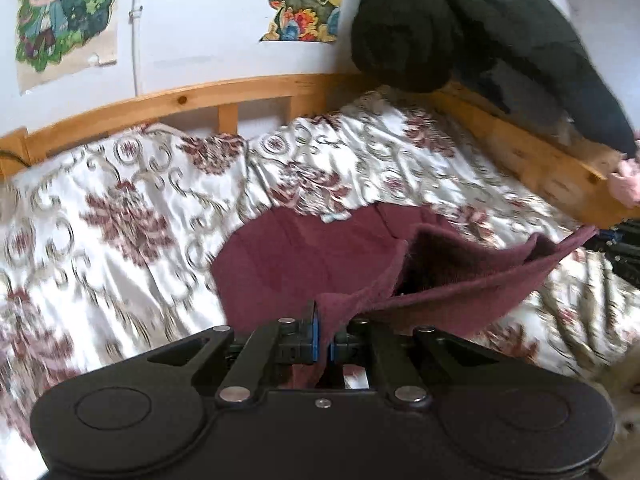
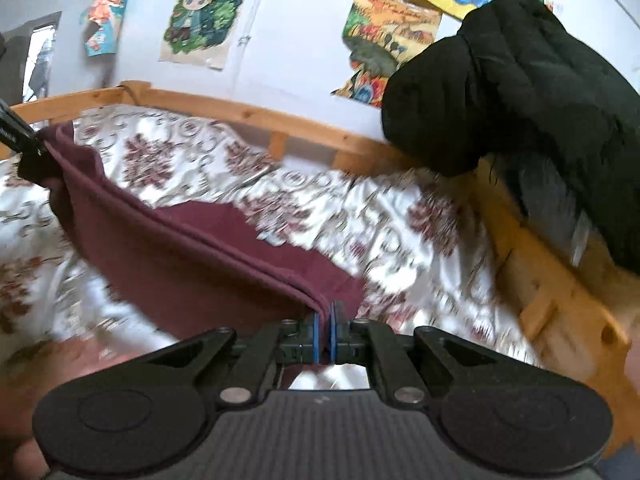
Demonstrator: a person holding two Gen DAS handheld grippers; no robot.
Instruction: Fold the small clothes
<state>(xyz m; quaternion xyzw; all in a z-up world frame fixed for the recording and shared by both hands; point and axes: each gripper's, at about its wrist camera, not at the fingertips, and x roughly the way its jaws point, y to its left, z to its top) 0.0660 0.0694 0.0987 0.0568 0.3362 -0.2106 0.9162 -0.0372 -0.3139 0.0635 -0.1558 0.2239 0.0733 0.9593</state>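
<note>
Maroon knit cloth (image 1: 304, 264) — a soft, fleecy small garment — hangs in a sagging sling above the bed, its far part lying on the glossy floral bedspread (image 1: 120, 208). The left hand-held gripper (image 1: 323, 340) is clenched on one hemmed edge; the right hand-held gripper (image 2: 325, 340) pinches the other end, blue pads closed on the fabric. A pine bed frame (image 1: 240, 92) borders it, with a black quilted jacket (image 2: 520, 92) draped over the rail. No writing is legible — only cartoon posters (image 2: 204, 16).

Home bedroom: wooden bed frame (image 1: 256, 90), floral bedspread (image 1: 120, 200), drawings (image 2: 204, 16) on wall
</note>
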